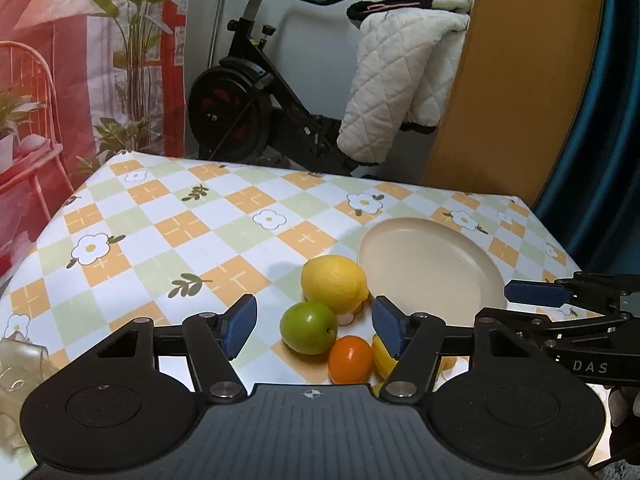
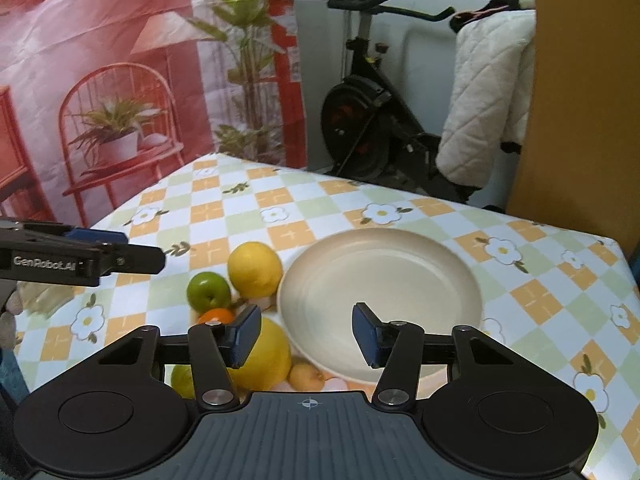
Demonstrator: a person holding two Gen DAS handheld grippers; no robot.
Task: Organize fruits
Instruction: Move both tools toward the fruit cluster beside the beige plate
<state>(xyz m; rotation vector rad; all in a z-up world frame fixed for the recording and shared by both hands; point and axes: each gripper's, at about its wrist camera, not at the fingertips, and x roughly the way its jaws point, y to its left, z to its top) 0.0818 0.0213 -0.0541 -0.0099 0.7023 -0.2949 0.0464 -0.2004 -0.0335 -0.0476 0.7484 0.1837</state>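
Left gripper (image 1: 314,326): blue-padded jaws spread wide, holding nothing, hovering low over the fruit cluster. Between its fingers sit a round green apple (image 1: 308,327), a yellow lemon (image 1: 335,283) behind it and a small orange citrus (image 1: 350,360) in front, all bunched close on the checkered floral tablecloth (image 1: 180,232). Round cream plate (image 2: 380,276) just right of the lemon, nothing in it. Right gripper (image 2: 306,334): jaws likewise apart, unloaded, hanging over the plate's near rim; a large yellow fruit (image 2: 266,354) lies behind its left finger.
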